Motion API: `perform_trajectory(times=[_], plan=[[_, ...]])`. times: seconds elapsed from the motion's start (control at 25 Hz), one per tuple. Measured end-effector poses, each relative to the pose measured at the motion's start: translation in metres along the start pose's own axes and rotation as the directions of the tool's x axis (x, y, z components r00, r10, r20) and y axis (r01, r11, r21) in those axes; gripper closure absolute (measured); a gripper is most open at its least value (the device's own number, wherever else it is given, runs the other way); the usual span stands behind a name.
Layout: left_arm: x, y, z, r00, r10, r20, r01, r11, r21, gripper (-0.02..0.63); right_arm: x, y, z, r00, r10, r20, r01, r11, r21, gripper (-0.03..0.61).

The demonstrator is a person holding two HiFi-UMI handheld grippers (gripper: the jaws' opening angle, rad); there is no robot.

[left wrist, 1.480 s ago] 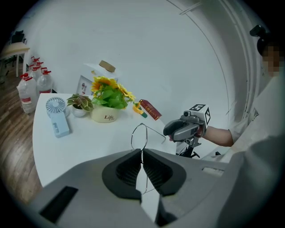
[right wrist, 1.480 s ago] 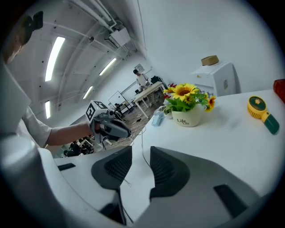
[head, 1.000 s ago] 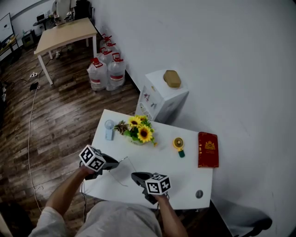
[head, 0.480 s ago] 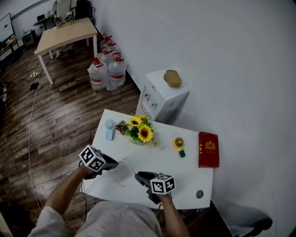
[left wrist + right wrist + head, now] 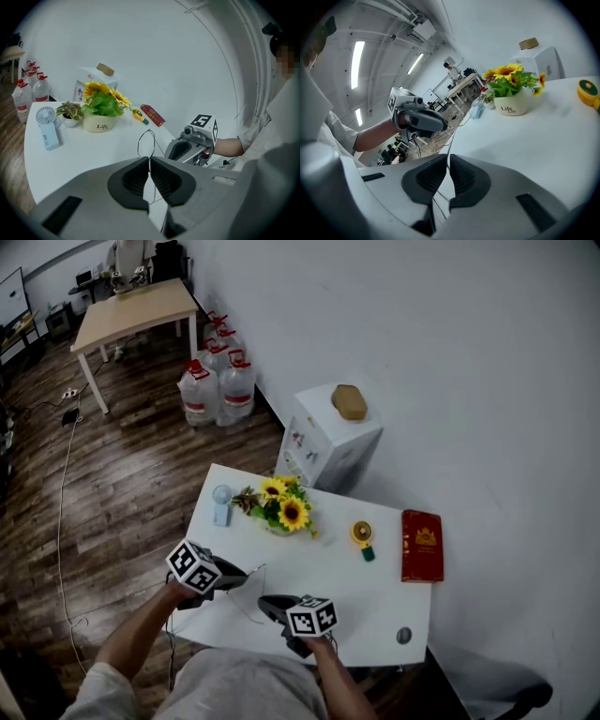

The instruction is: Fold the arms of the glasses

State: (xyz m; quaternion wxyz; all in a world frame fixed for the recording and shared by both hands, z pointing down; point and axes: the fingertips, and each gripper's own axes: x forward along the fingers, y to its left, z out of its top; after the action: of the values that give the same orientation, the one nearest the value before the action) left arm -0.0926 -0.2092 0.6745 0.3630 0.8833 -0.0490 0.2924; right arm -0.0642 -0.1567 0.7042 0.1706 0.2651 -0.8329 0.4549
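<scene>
on show at one white tabletop [image 5: 375,601]: one pair of glasses [image 5: 251,591], one pot of sunflowers [image 5: 281,512], one small potted plant [image 5: 71,115], one blue hand fan [image 5: 221,503], one yellow tape measure [image 5: 362,533], one red book [image 5: 421,544] and one small round object [image 5: 403,635]. two tools: the left tool [image 5: 244,575] and the right tool [image 5: 266,604]. beyond stand one white cabinet [image 5: 328,442], one wooden table [image 5: 131,310] and at least four water jugs [image 5: 235,385].

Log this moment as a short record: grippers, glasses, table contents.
left gripper: shut on the glasses frame
right gripper: jaws have just been closing, now pinching a thin glasses arm
glasses: held over the table between both grippers
also on table: sunflower pot, small fan, yellow tape measure, red book
</scene>
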Motion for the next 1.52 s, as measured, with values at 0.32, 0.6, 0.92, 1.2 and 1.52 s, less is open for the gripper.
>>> perform_trajectory(times=[0.32,0.6,0.92,1.2,1.52], plan=[[0.012,-0.021,0.008,0.999,-0.044,0.030,0.044,0.999,-0.011,0.597,0.016,0.011,0.005,1.000,0.011,0.025,-0.011,1.000,-0.023,0.554],[0.019,-0.028,0.011,0.997,-0.063,0.035,0.064,0.998,-0.023,0.597,0.019,0.004,0.009,0.998,-0.026,0.048,0.026,1.000,0.014,0.518],[0.027,-0.034,0.014,0.996,-0.079,0.039,0.080,0.997,-0.022,0.597,0.018,-0.005,0.013,0.994,-0.074,0.075,0.074,0.997,-0.009,0.446],[0.010,-0.008,0.016,0.994,-0.006,0.108,0.015,0.997,-0.081,0.597,-0.006,-0.022,0.029,0.967,-0.163,0.195,0.166,0.986,0.003,0.383],[-0.023,0.037,0.020,0.962,0.159,0.223,-0.111,0.971,-0.212,0.597,-0.044,-0.047,0.039,0.910,-0.228,0.347,0.168,0.966,0.195,0.382]])
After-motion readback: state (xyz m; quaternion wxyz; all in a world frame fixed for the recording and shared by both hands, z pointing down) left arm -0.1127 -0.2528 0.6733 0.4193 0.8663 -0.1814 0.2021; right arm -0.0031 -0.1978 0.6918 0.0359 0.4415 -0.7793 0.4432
